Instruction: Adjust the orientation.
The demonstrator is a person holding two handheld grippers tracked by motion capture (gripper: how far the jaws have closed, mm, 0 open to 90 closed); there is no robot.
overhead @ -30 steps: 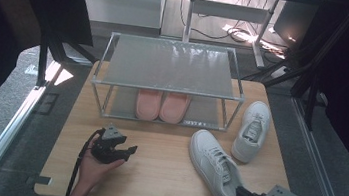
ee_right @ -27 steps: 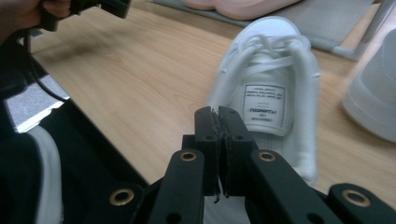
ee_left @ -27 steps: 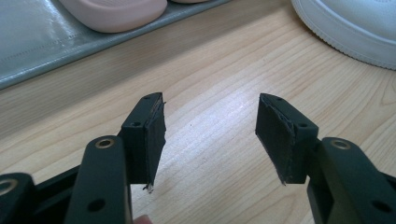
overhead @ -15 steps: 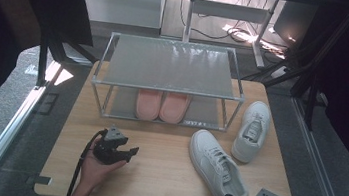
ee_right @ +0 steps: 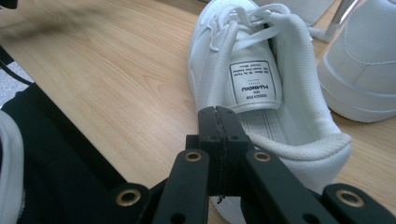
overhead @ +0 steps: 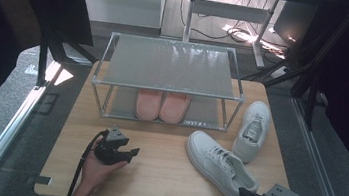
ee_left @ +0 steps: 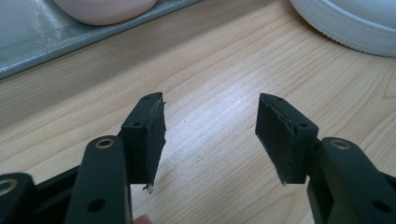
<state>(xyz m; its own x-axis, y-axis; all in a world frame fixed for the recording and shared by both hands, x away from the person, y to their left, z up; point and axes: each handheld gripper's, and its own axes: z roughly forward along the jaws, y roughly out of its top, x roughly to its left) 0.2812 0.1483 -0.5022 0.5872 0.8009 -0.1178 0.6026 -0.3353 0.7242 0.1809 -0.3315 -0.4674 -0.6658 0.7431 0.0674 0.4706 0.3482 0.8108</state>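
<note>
right gripper (ee_right: 219,116) clenched on sneaker (ee_right: 261,84) heel collar | left gripper (ee_left: 210,130) released, empty | risk: thin pinch slips, sneaker drops

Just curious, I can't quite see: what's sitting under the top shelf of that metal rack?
A pair of pink slippers sits side by side on the lower shelf of the rack. Their toes show at the front; the top shelf covers their back parts.

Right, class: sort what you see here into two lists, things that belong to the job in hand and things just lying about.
Job in hand:
- right gripper, shut, at the heel of the nearer white sneaker

Lying about:
- second white sneaker, beside the shoe rack
- pink slippers on its lower shelf
- left gripper, open over the wooden table
</note>
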